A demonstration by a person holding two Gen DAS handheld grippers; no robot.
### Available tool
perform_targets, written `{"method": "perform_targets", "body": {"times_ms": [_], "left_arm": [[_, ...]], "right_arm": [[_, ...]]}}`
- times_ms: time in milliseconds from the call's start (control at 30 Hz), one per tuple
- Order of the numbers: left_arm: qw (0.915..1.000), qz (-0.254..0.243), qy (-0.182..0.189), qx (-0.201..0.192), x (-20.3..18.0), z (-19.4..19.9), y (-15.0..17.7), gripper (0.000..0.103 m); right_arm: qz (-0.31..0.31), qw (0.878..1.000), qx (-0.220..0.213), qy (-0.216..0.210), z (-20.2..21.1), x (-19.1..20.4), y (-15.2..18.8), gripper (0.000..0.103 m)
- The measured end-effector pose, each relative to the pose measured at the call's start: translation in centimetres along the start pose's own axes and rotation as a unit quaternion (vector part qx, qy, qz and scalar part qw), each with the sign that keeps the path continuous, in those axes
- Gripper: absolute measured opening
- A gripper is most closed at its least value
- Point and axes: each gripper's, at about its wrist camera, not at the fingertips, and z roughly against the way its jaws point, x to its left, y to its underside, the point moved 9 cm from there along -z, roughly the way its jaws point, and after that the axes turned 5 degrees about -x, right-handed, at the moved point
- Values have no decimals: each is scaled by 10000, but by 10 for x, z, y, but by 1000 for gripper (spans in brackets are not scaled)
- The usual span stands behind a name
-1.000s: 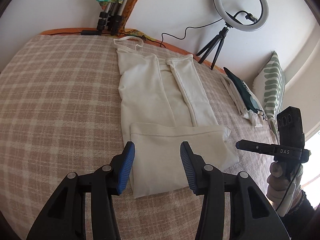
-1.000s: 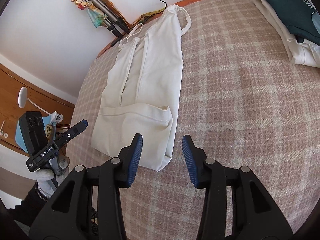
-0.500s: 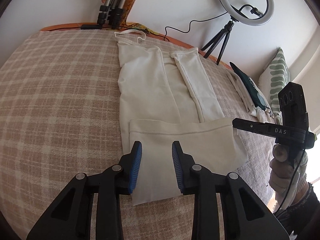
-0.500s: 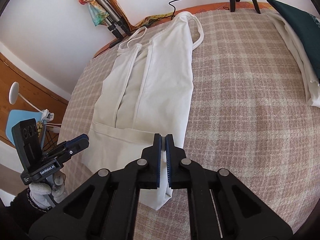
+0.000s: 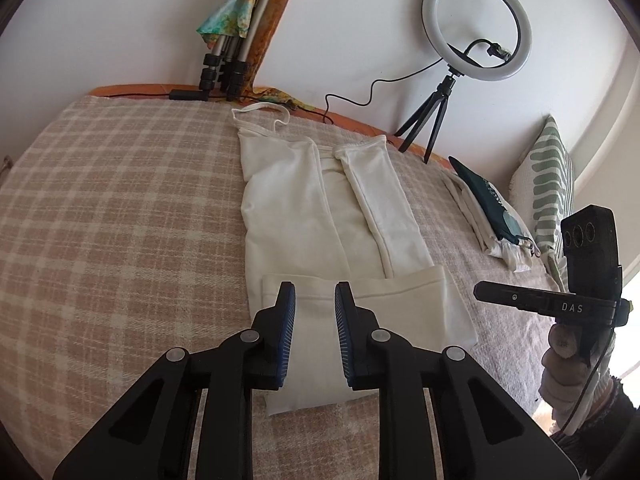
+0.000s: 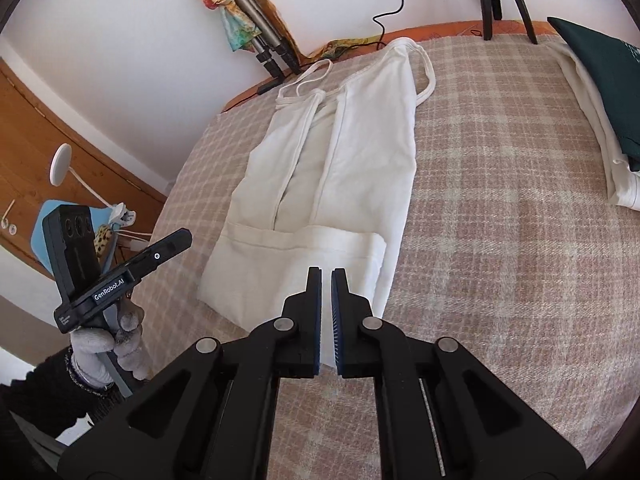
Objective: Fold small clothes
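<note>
- Left gripper (image 5: 315,286) closing, blue pads not yet meeting; poised over the folded-up hem of the white strappy top (image 5: 304,208), cloth showing in the gap, no pinch visible.
- Right gripper (image 6: 327,272) clenched, pads nearly together, a thin white sliver between them; hard to tell whether any cloth is actually caught.
- Seen from the left wrist, right gripper at 3 o'clock of the hem fold, tip just beside the fold's right corner; gloved right hand (image 5: 568,368) wrapped round its handle.
- Seen from the right wrist, gloved left hand (image 6: 104,344) at 8 o'clock, gripping its own tool.
- Top lying flat on the pink checked bedspread (image 5: 120,220), straps toward 12 o'clock, both sides folded inward, bottom hem turned up toward the straps.
- Stack of folded clothes (image 5: 480,188), dark green piece on top, at 2 o'clock of the top, well apart from it.
- Green-striped pillow (image 5: 548,184) just beyond the stack, against the wall.
- Ring light (image 5: 428,24) on a small tripod at 1 o'clock, at the bed's far edge.
- Bundle of folded tripods (image 5: 228,56) leaning on the wall at 12 o'clock, a colourful cloth tied round it.
</note>
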Motion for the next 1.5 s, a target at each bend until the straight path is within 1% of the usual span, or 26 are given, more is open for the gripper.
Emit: {"method": "perform_targets", "body": {"times_ms": [67,133,200,267,300,333,367,433,500,533,567,633,667,700,767,867,933,1033,1133,1200,1267,1333,1400,1433,1500], "left_arm": [[9996,-130,213,126,-14,-7,5,18],[9990,-295,234,242,-23,-15,13,18],[9981,-499,62,369,-24,-25,22,18],[9967,-581,-242,513,-13,-35,32,18],[9953,-580,-443,630,-2,-40,38,18],[9961,-515,-447,556,4,-40,37,17],[9964,-461,-505,499,9,-37,35,17],[9968,-349,-503,515,13,-32,31,16],[9975,-326,-481,399,12,-26,24,16],[9977,-352,-438,386,8,-25,22,16],[9979,-373,-378,371,3,-24,19,16],[9984,-441,-169,323,-14,-23,13,16],[9981,-510,-67,330,-23,-25,12,17],[9979,-557,10,336,-31,-26,10,17],[9971,-648,169,363,-47,-31,10,17],[9954,-791,212,495,-58,-42,15,17],[9947,-729,244,686,-57,-52,22,17],[9941,-555,224,901,-49,-62,31,17],[9939,-514,200,955,-45,-64,34,17],[9938,-530,201,960,-45,-64,34,17],[9940,-515,167,947,-45,-62,33,17],[9945,-382,332,916,-51,-60,27,17],[9932,-349,624,923,-67,-61,22,17],[9914,-401,799,958,-76,-62,20,17],[9878,-660,919,1068,-90,-70,19,17]], "right_arm": [[415,9991,34,11,-5,17,4,6],[742,9971,139,64,-15,28,9,6],[969,9944,312,281,-27,29,16,6],[1059,9922,448,490,-36,20,21,6],[1064,9904,478,736,-38,10,20,6],[970,9890,441,1022,-36,-5,17,6],[743,9908,380,1070,-31,-17,13,6],[262,9960,191,831,-12,-36,5,6],[314,9974,36,642,5,-42,2,6],[352,9985,17,409,10,-39,4,6],[344,9993,55,160,13,-36,9,9],[437,9987,199,-145,13,-27,22,19],[608,9975,317,-168,8,-20,31,29],[848,9955,405,-107,5,-15,39,33],[1258,9905,557,-14,0,-6,52,33],[1405,9881,628,-20,-3,-5,59,33],[1360,9890,569,-95,-2,-7,56,34],[1477,9870,609,-146,-6,-10,51,39],[1790,9815,662,-170,-16,-1,47,39],[1922,9790,585,-340,-17,9,43,39],[2067,9764,495,-381,-16,16,37,39],[2125,9753,426,-430,-16,17,32,39],[2060,9762,426,-520,-19,15,28,39],[2035,9764,432,-587,-19,15,28,39],[2091,9742,481,-699,-21,18,28,39]]}}
